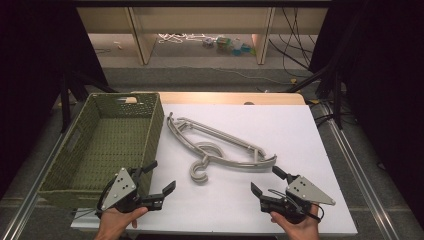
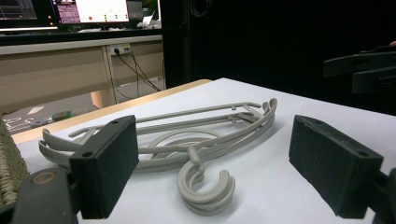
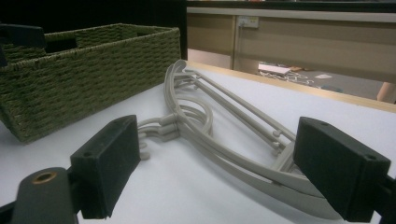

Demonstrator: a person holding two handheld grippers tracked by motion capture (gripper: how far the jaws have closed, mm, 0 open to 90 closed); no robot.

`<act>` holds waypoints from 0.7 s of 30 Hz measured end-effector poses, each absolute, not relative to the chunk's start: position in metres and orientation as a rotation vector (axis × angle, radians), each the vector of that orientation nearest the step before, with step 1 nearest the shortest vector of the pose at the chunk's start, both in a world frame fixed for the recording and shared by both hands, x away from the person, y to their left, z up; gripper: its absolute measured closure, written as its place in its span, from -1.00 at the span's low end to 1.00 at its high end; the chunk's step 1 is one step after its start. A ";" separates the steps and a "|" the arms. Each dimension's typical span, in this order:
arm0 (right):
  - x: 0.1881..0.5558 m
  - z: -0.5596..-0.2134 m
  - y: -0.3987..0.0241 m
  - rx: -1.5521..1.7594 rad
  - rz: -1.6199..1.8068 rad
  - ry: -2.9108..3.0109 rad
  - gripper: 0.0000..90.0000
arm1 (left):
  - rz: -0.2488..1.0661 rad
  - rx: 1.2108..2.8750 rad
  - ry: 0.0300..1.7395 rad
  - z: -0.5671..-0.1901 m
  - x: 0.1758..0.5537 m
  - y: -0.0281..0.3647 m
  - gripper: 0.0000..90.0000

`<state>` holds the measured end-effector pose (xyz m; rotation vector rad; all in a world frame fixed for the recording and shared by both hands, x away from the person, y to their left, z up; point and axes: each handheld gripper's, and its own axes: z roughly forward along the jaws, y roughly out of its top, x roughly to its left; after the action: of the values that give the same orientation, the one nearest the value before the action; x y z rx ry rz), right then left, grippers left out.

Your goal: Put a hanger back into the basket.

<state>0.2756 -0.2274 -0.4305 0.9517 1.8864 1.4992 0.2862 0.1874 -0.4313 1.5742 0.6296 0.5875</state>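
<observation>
A stack of grey plastic clothes hangers [image 1: 220, 145] lies in the middle of the white table top [image 1: 300, 125], hooks [image 1: 199, 172] pointing toward the near edge. The hangers [image 2: 187, 135] lie just ahead of my left gripper's jaws, and the hangers [image 3: 224, 126] also stretch across the right gripper view. My left gripper [image 1: 161, 178] rests low at the near left, open and empty, aimed right toward the hooks. At the near right my right gripper [image 1: 266, 181] is open and empty too, aimed left at the hangers' near end. A hand holds each.
A green woven basket [image 1: 90, 150] stands empty along the left side, its wall [image 3: 70, 88] close to the hangers. The other gripper's black jaws [image 2: 364, 70] show at the far right of the left gripper view. Desk legs and cables lie beyond the table.
</observation>
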 end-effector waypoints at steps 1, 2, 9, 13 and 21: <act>0.276 -0.431 -0.227 0.944 1.509 1.889 -0.65 | 0.588 1.574 0.630 -0.431 0.286 0.187 -0.65; 0.276 -0.431 -0.227 0.943 1.506 1.893 -0.65 | 0.588 1.574 0.630 -0.431 0.286 0.187 -0.65; 0.277 -0.429 -0.226 0.943 1.469 1.921 -0.65 | 0.589 1.575 0.628 -0.431 0.286 0.187 -0.65; 0.281 -0.429 -0.226 0.931 1.465 1.958 -0.53 | 0.586 1.575 0.628 -0.432 0.286 0.187 -0.65; 0.297 -0.424 -0.220 0.851 1.374 2.051 -0.51 | 0.583 1.582 0.625 -0.432 0.287 0.186 -0.65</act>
<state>0.2974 -0.2196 -0.4236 0.8506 2.0505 1.3745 0.2867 0.1863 -0.4320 1.5823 0.6252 0.5830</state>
